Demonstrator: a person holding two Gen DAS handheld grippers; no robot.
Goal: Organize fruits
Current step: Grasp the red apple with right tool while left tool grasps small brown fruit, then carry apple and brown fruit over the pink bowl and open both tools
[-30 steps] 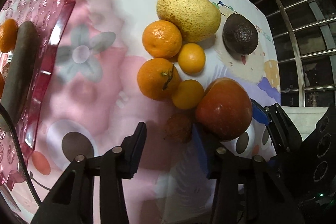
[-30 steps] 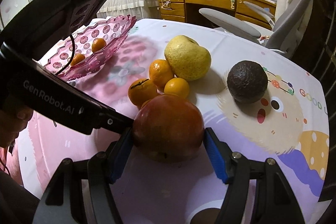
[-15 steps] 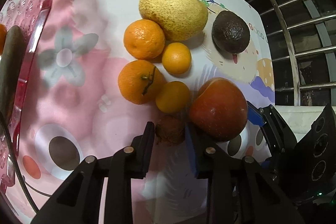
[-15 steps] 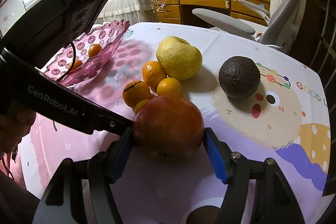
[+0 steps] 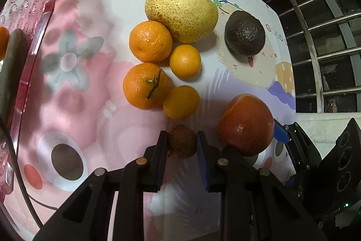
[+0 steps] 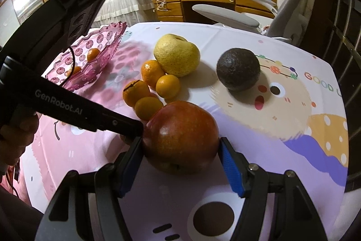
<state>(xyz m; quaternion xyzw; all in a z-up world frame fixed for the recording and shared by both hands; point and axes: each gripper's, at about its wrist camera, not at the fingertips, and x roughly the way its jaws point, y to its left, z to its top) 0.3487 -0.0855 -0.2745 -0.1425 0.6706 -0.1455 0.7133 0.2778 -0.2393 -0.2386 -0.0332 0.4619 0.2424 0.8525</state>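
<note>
left gripper [image 5: 181,145]: jaws just closed, clamped on small brown fruit [image 5: 182,144] | right gripper [image 6: 180,156]: pads gripping red apple [image 6: 180,137] on tablecloth [image 6: 282,128]

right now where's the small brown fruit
In the left wrist view the small brown fruit sits low at centre, pinched between the left gripper pads, just below the nearest orange and left of the red apple.

My left hand-held gripper [image 5: 181,142] points steeply down, jaws just closed tight on the small brown fruit [image 5: 182,143]. Right hand-held gripper [image 6: 181,148] angles down at 4 o'clock from it, blue pads [image 6: 229,169] pressed on both flanks of the red apple [image 6: 180,138]. Bare hand [image 6: 17,137] on the left handle.
</note>
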